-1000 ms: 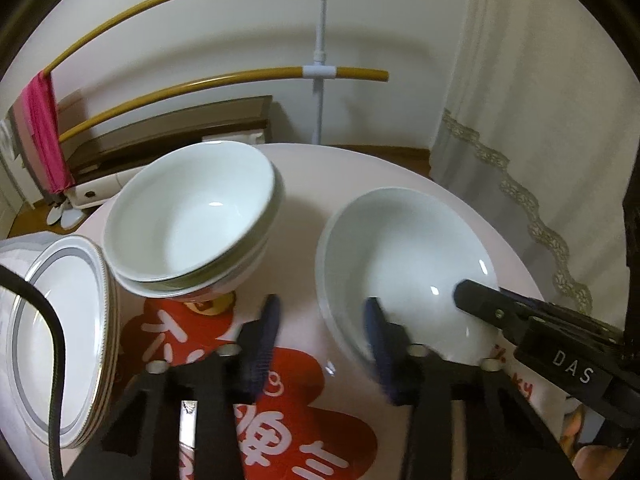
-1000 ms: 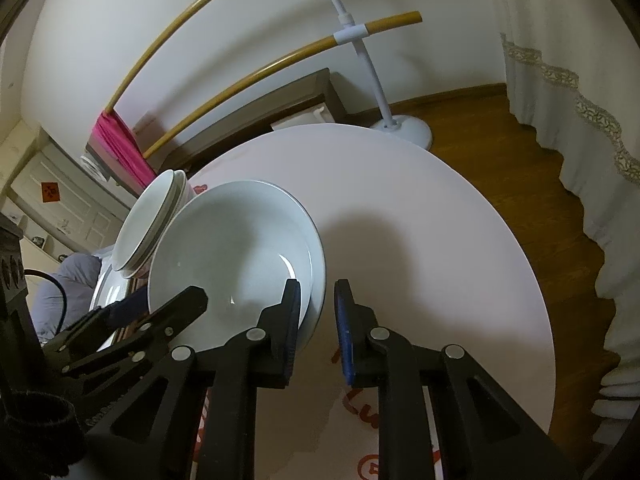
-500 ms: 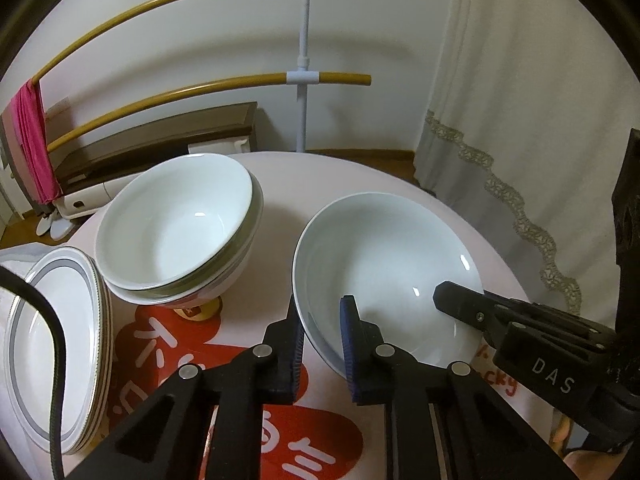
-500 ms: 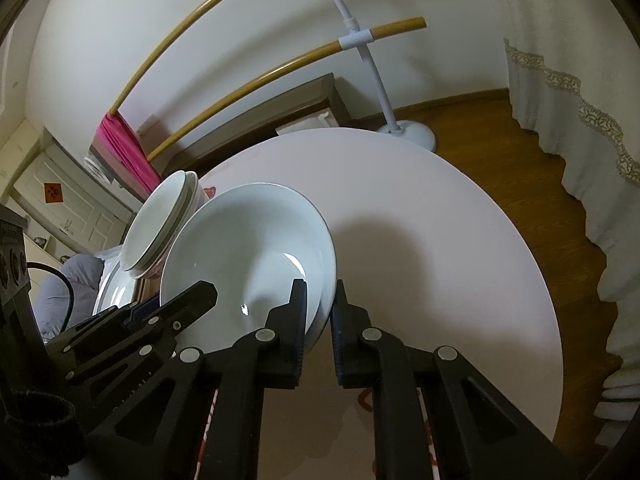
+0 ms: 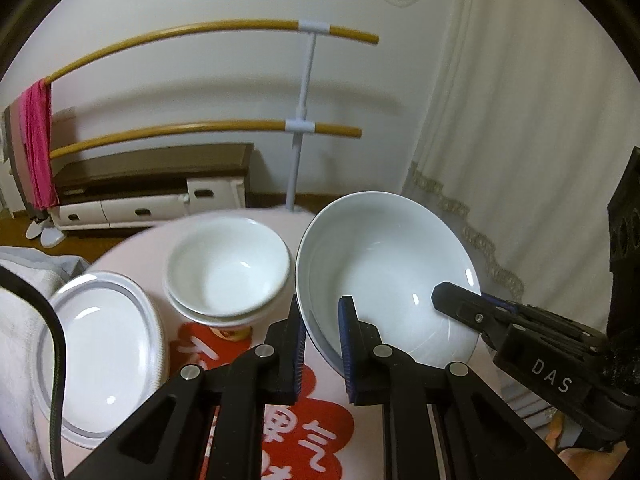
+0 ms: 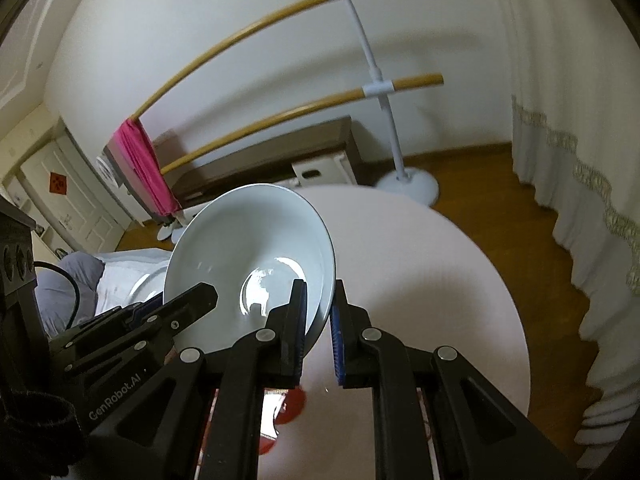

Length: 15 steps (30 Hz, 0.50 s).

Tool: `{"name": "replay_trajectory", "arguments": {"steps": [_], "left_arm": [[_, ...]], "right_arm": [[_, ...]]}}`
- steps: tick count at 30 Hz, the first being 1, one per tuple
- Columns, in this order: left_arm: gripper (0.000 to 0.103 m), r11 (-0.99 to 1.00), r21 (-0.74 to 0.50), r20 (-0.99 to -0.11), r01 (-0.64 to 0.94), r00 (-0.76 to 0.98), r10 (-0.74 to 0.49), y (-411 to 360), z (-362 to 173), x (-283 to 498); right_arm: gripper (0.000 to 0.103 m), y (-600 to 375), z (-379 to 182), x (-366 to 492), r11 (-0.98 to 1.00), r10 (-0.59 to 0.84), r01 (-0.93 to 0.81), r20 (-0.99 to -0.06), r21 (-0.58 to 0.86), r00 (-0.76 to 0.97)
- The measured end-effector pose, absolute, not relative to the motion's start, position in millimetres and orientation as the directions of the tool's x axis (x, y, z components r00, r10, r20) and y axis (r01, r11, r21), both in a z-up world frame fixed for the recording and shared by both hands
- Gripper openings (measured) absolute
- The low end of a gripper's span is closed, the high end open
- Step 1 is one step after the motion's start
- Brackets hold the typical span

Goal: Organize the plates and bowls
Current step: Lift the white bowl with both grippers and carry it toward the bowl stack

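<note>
A large pale bowl (image 5: 384, 272) is held tilted above the round table (image 5: 136, 244). My left gripper (image 5: 322, 340) is shut on its left rim. My right gripper (image 6: 318, 316) is shut on its right rim and also shows in the left wrist view (image 5: 464, 304). The bowl fills the middle of the right wrist view (image 6: 248, 256). A stack of white bowls (image 5: 228, 268) sits on the table to its left. A stack of grey-rimmed plates (image 5: 96, 360) lies at the near left.
A red printed mat (image 5: 280, 432) lies on the table under the grippers. A drying rack with wooden rails (image 5: 304, 128), a low cabinet (image 5: 152, 184) and a lace curtain (image 5: 520, 160) stand beyond the table. Grey-white cloth (image 5: 24, 280) lies at the left.
The left gripper closed on the large bowl's rim. Both grippers then lifted the bowl off the table and tilted it, moving up and back from the stacked bowls.
</note>
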<state>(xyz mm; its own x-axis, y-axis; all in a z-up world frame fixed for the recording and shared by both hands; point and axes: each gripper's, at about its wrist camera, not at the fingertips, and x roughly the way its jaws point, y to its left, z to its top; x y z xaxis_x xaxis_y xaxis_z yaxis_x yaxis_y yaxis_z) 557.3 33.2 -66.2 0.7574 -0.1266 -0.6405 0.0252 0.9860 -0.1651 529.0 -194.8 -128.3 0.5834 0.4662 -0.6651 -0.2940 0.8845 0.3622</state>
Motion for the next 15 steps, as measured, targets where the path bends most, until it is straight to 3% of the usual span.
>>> {"name": "replay_trajectory", "arguments": {"steps": [15], "left_arm": [[0.011,0.974,-0.221,-0.611,-0.048,0.785,-0.1,117,-68,546]], "right_arm": [[0.011,-123,-98,542,0.881,0.47,-0.355,-0.653,0.312,0.594]]}}
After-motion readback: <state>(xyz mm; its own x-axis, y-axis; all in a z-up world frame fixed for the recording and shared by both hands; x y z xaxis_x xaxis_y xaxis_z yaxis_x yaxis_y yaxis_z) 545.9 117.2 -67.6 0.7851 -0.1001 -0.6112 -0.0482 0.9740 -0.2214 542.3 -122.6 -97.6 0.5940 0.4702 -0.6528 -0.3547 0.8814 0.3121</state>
